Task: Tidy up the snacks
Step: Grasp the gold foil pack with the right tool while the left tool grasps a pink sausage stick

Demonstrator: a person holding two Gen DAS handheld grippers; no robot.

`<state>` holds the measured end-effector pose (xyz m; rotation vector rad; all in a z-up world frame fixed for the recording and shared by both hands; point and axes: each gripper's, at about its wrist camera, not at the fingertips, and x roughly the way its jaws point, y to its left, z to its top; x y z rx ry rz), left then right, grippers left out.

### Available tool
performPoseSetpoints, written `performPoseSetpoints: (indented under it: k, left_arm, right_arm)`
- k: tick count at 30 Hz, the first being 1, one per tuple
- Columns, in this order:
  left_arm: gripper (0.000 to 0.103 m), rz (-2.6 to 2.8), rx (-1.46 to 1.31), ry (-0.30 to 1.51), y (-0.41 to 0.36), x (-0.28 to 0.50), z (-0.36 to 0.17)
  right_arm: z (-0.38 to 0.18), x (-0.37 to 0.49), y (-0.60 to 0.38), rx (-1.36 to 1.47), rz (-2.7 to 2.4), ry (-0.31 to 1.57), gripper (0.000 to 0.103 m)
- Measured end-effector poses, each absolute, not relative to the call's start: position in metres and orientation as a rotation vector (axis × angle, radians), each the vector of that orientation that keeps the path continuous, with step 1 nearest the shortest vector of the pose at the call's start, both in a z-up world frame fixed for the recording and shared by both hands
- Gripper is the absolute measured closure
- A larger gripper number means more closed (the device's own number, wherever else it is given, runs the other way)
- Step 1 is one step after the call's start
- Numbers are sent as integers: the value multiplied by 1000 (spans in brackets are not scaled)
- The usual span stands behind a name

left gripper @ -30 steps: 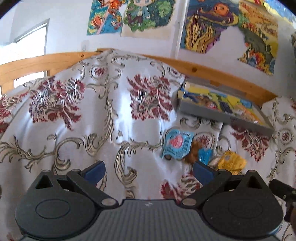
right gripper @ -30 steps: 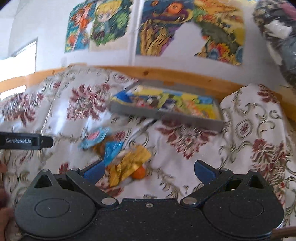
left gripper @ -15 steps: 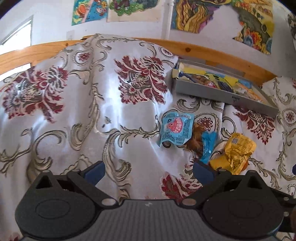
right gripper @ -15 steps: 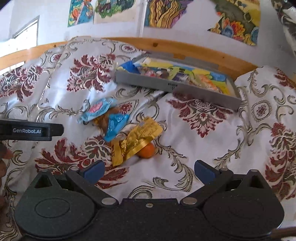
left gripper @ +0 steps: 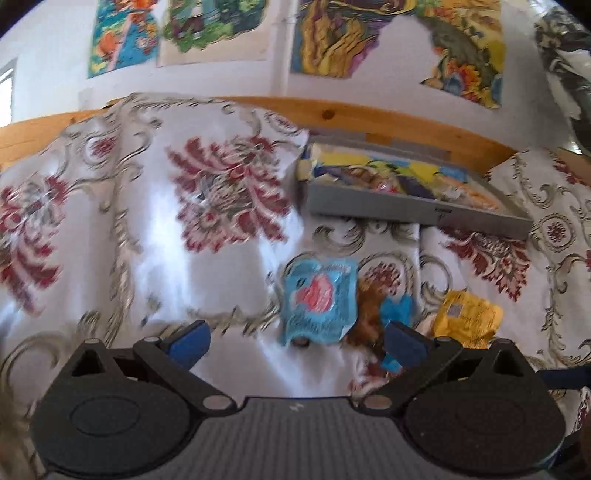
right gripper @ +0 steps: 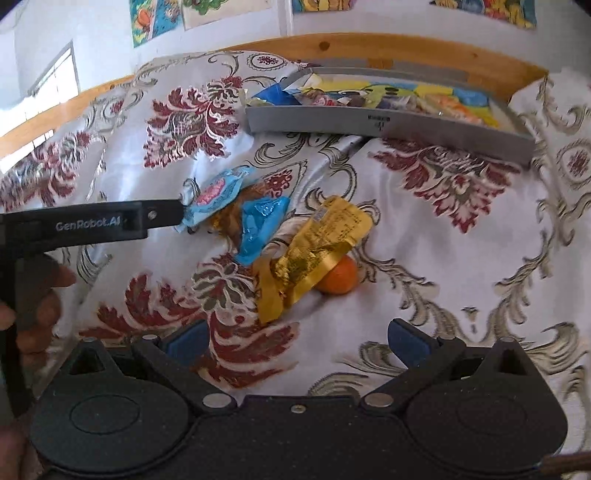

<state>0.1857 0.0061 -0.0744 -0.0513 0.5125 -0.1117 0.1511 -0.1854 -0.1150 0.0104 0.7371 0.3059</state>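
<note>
The left hand-held gripper (left gripper: 295, 341) hangs over a bed covered with a floral cloth (left gripper: 147, 221), its blue-padded fingers spread wide with nothing between them. A light blue packet (left gripper: 319, 299) lies just beyond the gap, nearer the right finger. Right of that packet sit a brown snack (left gripper: 367, 310), a small blue wrapper (left gripper: 397, 308) and a yellow packet (left gripper: 467, 317), all close together. The picture is blurred.

The right hand-held gripper (right gripper: 295, 338) is likewise wide open and holds nothing. Ahead of it the gold-yellow packet (right gripper: 317, 251) lies partly over an orange (right gripper: 340, 277). The blue wrapper (right gripper: 260, 225) touches the packet's left edge, and the light blue packet (right gripper: 218, 194) lies further left. The tip of the left gripper (right gripper: 162, 214) reaches that packet from the left, held by a hand (right gripper: 33, 306) at the left edge.

At the far side, against a wooden bed frame (right gripper: 388, 46), stands a grey tray (right gripper: 388, 127) full of bright snack packets. Posters (left gripper: 332, 33) hang on the wall.
</note>
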Motion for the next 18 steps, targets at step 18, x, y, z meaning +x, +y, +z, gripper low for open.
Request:
performPoseSetpoints:
  k: [18]
  left_arm:
    - [15,-303,95,525,-6,226,-90]
  right_arm:
    - [-131,181,-182,183,391,754,38]
